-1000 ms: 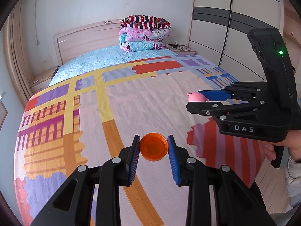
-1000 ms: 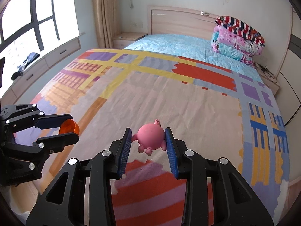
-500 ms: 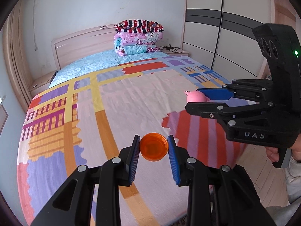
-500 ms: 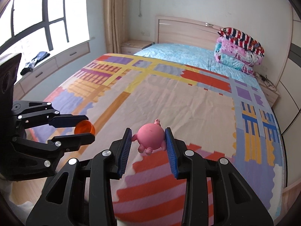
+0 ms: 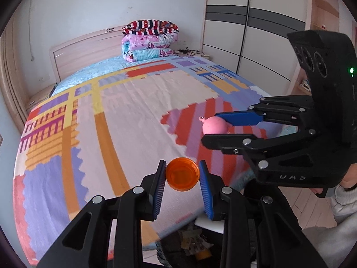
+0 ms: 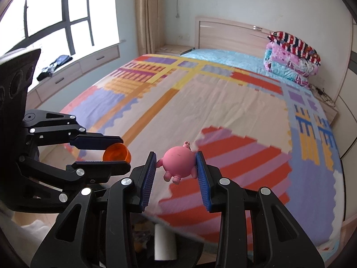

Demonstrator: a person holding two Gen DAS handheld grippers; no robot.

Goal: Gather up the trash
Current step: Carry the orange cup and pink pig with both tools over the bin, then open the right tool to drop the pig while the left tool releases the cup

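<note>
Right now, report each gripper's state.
Left gripper: shut on the orange cap.
Right gripper: shut on the pink pig toy.

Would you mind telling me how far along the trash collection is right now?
Picked up: the left hand-held gripper holds an orange cap, the right hand-held gripper a pink pig toy. In hand: both are beyond the bed, above a bin. Left: dropping both in.
</note>
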